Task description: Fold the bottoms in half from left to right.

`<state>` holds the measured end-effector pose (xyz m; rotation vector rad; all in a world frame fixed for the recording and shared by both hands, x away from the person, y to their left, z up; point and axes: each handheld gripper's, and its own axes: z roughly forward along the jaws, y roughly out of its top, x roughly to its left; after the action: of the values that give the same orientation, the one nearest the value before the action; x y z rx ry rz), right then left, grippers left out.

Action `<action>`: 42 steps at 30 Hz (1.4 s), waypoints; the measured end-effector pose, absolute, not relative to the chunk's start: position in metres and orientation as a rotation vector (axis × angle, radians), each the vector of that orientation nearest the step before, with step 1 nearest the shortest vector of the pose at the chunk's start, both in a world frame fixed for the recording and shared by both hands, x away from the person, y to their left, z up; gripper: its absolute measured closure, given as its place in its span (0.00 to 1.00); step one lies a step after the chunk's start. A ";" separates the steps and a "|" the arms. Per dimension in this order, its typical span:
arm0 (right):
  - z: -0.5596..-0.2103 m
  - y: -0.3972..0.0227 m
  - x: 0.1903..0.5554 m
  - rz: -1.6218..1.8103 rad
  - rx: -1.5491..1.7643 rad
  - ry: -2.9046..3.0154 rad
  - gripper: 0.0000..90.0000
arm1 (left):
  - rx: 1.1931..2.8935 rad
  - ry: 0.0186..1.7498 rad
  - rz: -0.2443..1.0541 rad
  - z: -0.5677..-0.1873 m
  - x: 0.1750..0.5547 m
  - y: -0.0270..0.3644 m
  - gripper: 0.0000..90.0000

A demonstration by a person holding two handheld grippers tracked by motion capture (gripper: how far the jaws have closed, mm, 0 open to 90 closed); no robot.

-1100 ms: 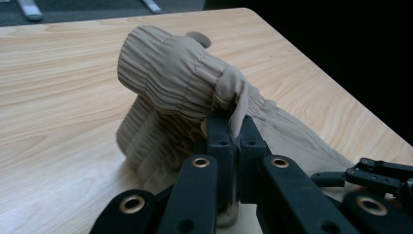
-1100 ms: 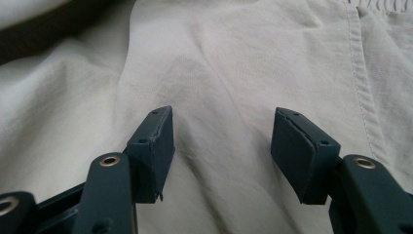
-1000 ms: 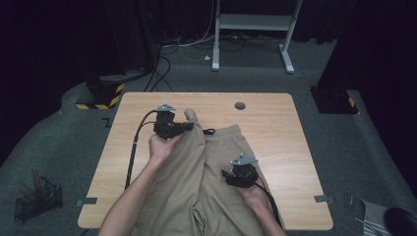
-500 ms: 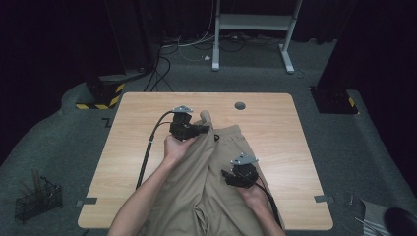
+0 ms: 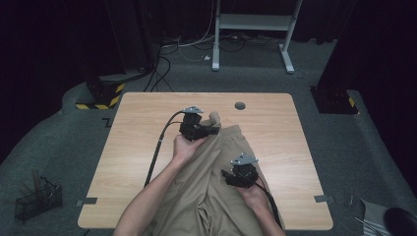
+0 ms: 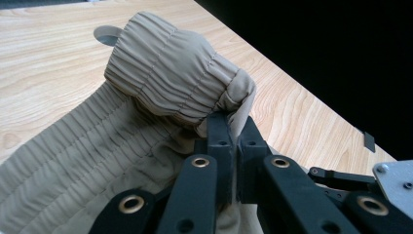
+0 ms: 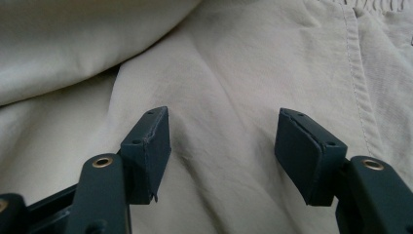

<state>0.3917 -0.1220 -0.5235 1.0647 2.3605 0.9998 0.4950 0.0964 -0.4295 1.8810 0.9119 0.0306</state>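
The left gripper (image 5: 212, 131), jaws clamped on the trousers' (image 5: 206, 191) elastic cuff (image 6: 170, 78), has carried it rightward toward the table's (image 5: 137, 147) far-edge middle, advancing a fold. The right gripper (image 7: 221, 146), jaws just opened wider, hovers over fabric near the front edge.

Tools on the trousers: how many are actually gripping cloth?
1. The left tool is shut on the trousers' elastic waistband at the far end. The right tool hangs open above the fabric nearer the person.
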 end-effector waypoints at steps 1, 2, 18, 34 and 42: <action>-0.524 -0.122 0.392 1.000 1.064 2.360 0.42 | 1.883 0.912 0.028 -0.431 0.496 0.095 0.97; -0.524 -0.122 0.392 1.000 1.065 2.359 0.42 | 1.876 0.921 0.022 -0.432 0.497 0.093 0.97; -0.524 -0.122 0.392 0.997 1.067 2.357 0.41 | 1.903 0.935 0.005 -0.443 0.508 0.065 0.97; -0.524 -0.122 0.392 0.996 1.071 2.354 0.41 | 1.965 0.979 -0.013 -0.473 0.515 0.047 0.95; -0.524 -0.122 0.392 0.995 1.071 2.354 0.41 | 1.976 0.950 -0.048 -0.477 0.516 0.043 0.85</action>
<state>0.3917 -0.1218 -0.5236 1.0707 2.3538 0.9951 0.5158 0.0433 -0.4766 1.9760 0.9496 -0.0479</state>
